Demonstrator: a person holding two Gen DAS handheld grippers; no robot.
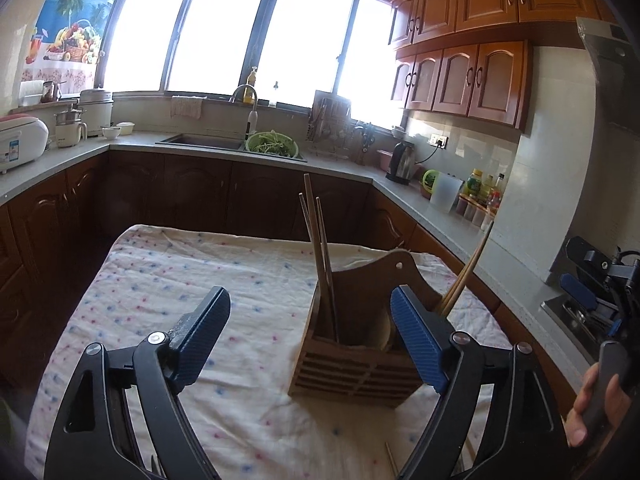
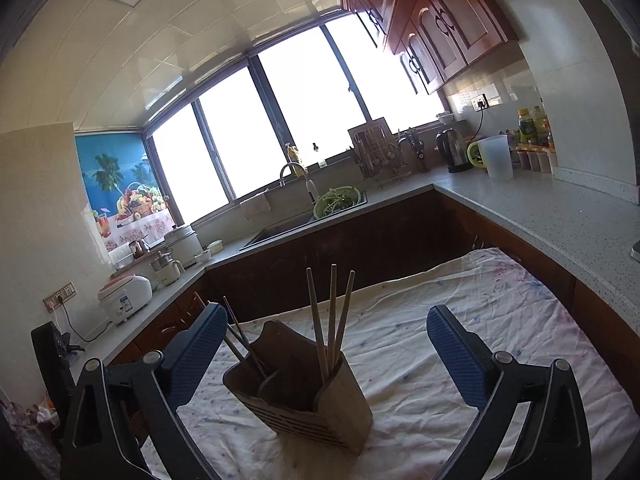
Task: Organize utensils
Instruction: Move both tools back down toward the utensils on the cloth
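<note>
Where fingers (image 1: 416,340) overlap holder (image 1: 352,376), chopstick (image 1: 460,280) bases hidden.

My left tongs (image 1: 310,338) and right tongs (image 2: 326,354): black arms, ribbed blue pads. Holder (image 1: 356,354): brown slatted wood. Chopsticks (image 2: 330,320): light tan. Cloth (image 1: 160,280): white, dotted pink and blue. Basin (image 1: 272,145): green.

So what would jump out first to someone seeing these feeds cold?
The wooden utensil holder standing mid-table on the dotted tablecloth, with chopsticks sticking up from its compartments. Both grippers, left and right, frame it with jaws wide and empty. Behind, the blown-out windows glare over the sink.
</note>
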